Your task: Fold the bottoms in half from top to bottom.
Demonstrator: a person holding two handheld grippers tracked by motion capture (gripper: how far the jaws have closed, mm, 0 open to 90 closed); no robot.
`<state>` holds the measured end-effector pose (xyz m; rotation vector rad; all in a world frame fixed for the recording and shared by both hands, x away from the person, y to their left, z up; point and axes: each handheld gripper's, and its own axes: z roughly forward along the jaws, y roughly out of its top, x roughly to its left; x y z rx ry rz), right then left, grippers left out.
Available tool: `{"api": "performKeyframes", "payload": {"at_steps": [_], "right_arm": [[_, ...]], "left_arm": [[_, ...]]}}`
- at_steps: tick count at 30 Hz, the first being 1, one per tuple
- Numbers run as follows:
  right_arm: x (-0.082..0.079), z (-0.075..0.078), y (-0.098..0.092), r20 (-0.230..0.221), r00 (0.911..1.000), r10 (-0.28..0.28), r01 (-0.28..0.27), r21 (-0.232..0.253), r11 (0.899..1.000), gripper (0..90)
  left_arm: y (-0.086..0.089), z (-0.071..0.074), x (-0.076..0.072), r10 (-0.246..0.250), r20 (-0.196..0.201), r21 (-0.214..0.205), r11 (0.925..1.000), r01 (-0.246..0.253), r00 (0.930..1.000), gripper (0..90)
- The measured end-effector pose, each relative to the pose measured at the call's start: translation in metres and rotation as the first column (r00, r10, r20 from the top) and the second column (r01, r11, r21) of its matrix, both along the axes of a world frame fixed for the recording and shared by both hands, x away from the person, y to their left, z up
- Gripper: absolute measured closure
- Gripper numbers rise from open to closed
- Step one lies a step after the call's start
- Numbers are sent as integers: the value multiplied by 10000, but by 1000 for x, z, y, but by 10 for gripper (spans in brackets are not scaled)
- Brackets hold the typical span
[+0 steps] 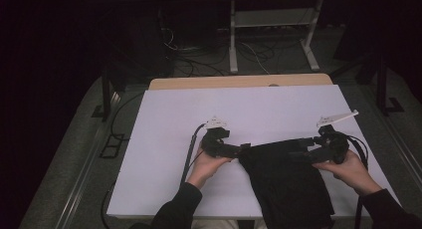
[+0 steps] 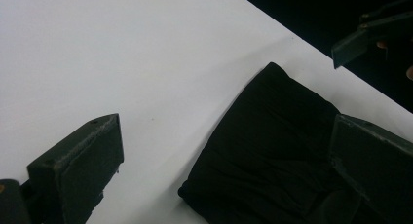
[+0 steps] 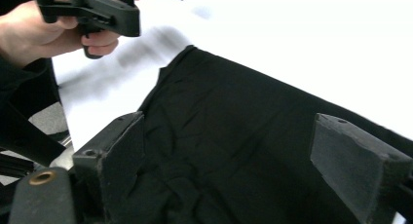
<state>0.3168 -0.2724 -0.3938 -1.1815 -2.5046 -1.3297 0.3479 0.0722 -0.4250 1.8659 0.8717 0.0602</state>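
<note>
A folded black cloth [image 1: 283,179] lies on the white table [image 1: 174,119], its near end hanging over the front edge. My left gripper [image 1: 244,148] points right at the cloth's upper left corner. In the left gripper view the jaws stand wide apart around the gripper's middle [image 2: 224,131], and the cloth [image 2: 272,151] lies flat between and under them, unpinched. My right gripper [image 1: 297,152] points left over the cloth's top edge. Seen from the right gripper view [image 3: 229,124], it hovers open above the cloth [image 3: 234,136], gripping nothing. The left gripper [image 3: 92,9] and its hand appear beyond.
A wooden strip [image 1: 239,81] runs along the table's far edge. Behind it stand a white metal frame [image 1: 271,35] and loose cables [image 1: 199,55] on the dark floor. Bare white tabletop [image 2: 122,48] stretches to the left of and beyond the cloth.
</note>
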Motion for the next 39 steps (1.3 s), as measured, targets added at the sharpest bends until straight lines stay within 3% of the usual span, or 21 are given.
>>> {"api": "performKeyframes", "payload": {"at_steps": [4, 19, 34, 39], "right_arm": [[8, -1, -5, 147, 9998, -105, 110, -281, 9995, 31], [39, -16, -27, 32, 9970, -767, 768, -549, 9955, 22], [64, -46, -38, -297, 9919, -1233, 1194, -1083, 9869, 147], [68, -51, -40, -294, 9921, -1221, 1185, -1038, 9875, 260]], "left_arm": [[-1, -1, 1, -2, -33, 41, 10000, 2, 10000, 0], [-9, -6, 7, -133, -246, 323, 9994, 141, 9996, 0], [-13, -22, 15, -204, -865, 813, 9963, 274, 9960, 0], [-16, -28, 14, -386, -1162, 929, 9944, 496, 9925, 5]]}}
